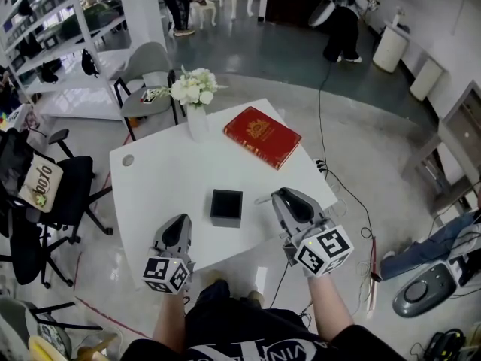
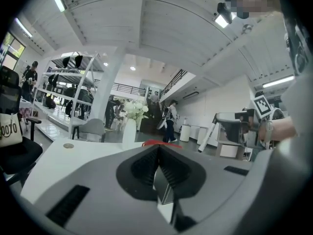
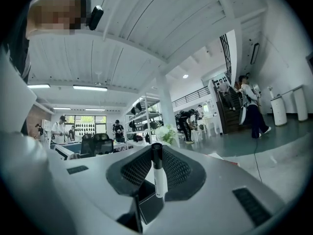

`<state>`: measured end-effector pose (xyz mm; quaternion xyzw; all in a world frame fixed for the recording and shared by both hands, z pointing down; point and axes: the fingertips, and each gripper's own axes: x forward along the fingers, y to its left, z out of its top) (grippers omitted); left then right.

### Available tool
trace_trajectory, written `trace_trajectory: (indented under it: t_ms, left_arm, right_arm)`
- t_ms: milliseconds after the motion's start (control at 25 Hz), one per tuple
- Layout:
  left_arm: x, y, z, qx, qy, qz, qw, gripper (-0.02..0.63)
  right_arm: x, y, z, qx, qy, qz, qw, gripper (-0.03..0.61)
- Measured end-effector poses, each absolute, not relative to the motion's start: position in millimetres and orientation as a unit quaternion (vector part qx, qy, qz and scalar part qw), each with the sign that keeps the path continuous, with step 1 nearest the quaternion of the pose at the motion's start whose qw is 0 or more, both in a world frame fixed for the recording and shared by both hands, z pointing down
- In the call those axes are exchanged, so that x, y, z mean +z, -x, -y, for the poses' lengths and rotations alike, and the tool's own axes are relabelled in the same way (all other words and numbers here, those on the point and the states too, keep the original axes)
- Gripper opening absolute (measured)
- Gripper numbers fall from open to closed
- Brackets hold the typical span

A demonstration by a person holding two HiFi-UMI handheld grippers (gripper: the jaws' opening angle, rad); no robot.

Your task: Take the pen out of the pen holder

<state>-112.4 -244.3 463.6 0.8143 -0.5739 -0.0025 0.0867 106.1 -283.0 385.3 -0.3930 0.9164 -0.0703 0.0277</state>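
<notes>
The right tool (image 3: 157, 153) grips the pen (image 3: 159, 180) upright, clear of the pen holder (image 1: 226, 207) just left of it on the table (image 1: 154, 168). The left tool (image 2: 159, 153) is closed and empty. The removal seems done.

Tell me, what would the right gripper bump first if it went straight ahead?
Probably the white flowers, nearly dead ahead of the right gripper and its pen; depth is unclear.
</notes>
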Motion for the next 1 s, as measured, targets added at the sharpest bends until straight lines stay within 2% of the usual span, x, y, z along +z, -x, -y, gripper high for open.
trace_trajectory:
  t_ms: [1000]
  left_arm:
    - [459.4,121.9,253.0,-0.001,-0.810,0.581,0.084,0.005]
  right_arm:
    - [419.5,-110.2,292.9,-0.066,0.411,-0.909,-0.029,0.077]
